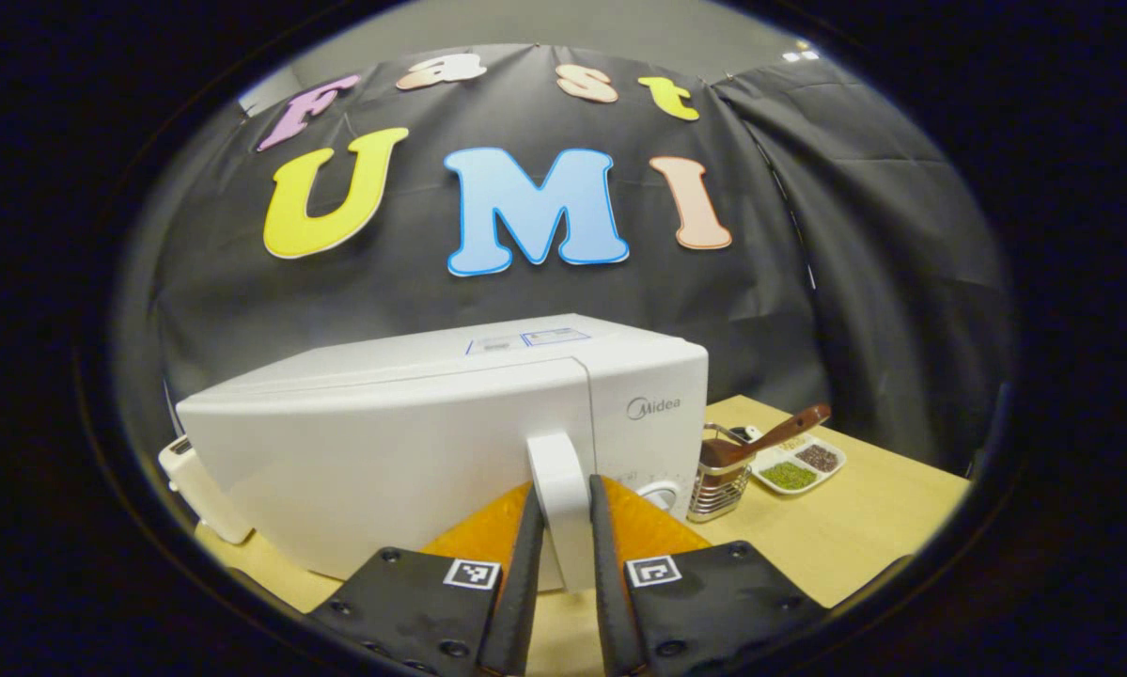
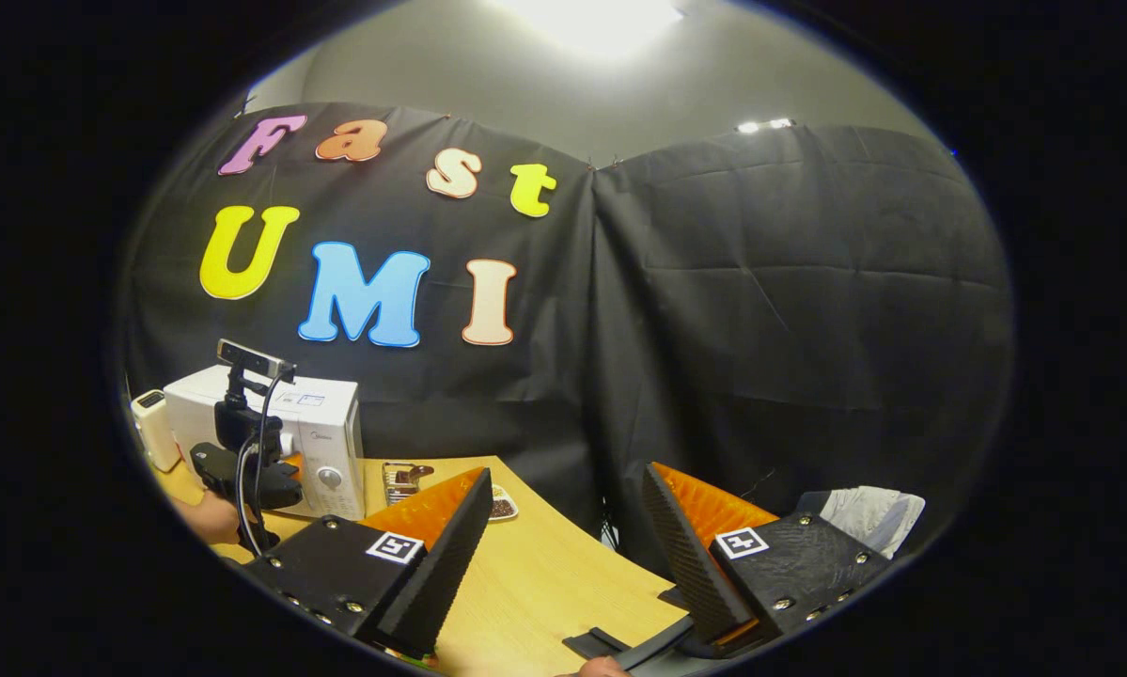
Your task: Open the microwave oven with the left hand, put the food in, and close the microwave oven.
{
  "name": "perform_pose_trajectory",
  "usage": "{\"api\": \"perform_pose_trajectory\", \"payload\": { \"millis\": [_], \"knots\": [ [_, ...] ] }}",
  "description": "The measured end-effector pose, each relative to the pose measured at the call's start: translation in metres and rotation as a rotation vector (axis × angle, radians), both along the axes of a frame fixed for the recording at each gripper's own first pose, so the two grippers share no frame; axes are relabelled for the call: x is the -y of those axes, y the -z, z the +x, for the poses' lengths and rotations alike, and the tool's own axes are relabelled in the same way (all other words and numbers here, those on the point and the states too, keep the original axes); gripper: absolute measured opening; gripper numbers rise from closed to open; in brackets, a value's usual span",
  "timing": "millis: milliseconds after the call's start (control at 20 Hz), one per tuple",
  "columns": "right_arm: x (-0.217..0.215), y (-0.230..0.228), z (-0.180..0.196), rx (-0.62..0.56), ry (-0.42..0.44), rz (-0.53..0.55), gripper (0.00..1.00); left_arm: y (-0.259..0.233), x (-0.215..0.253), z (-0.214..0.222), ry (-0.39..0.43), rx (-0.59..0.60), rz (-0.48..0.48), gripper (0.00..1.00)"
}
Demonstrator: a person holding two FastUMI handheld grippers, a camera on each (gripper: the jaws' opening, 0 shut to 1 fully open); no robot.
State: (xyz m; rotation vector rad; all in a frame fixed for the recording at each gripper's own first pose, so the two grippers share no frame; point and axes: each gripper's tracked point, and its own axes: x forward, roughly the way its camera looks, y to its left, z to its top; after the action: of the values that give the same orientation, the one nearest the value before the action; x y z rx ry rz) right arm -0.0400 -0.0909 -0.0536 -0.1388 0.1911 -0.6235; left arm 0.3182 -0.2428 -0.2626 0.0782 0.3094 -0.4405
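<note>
Microwave oven (image 1: 413,442) door remains closed: left gripper (image 1: 563,508) clenches its handle (image 1: 560,489), right gripper (image 2: 563,545) spread empty, food loading and closing ahead.

I see the white microwave oven (image 1: 413,432) upright on the wooden table (image 1: 864,527); door closed; its white handle (image 1: 559,489) vertical.
</note>
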Motion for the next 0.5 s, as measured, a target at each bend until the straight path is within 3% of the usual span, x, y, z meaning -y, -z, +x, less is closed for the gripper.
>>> {"api": "perform_pose_trajectory", "payload": {
  "millis": [300,500],
  "knots": [
    [-0.008,0.003,0.007,-0.019,-0.042,-0.001,0.97,0.001,-0.001,-0.001,-0.043,-0.019,0.036,0.16],
    [-0.015,0.011,0.017,-0.031,-0.080,0.016,0.97,0.000,-0.002,-0.002,-0.034,-0.053,-0.003,0.16]
  ]
}}
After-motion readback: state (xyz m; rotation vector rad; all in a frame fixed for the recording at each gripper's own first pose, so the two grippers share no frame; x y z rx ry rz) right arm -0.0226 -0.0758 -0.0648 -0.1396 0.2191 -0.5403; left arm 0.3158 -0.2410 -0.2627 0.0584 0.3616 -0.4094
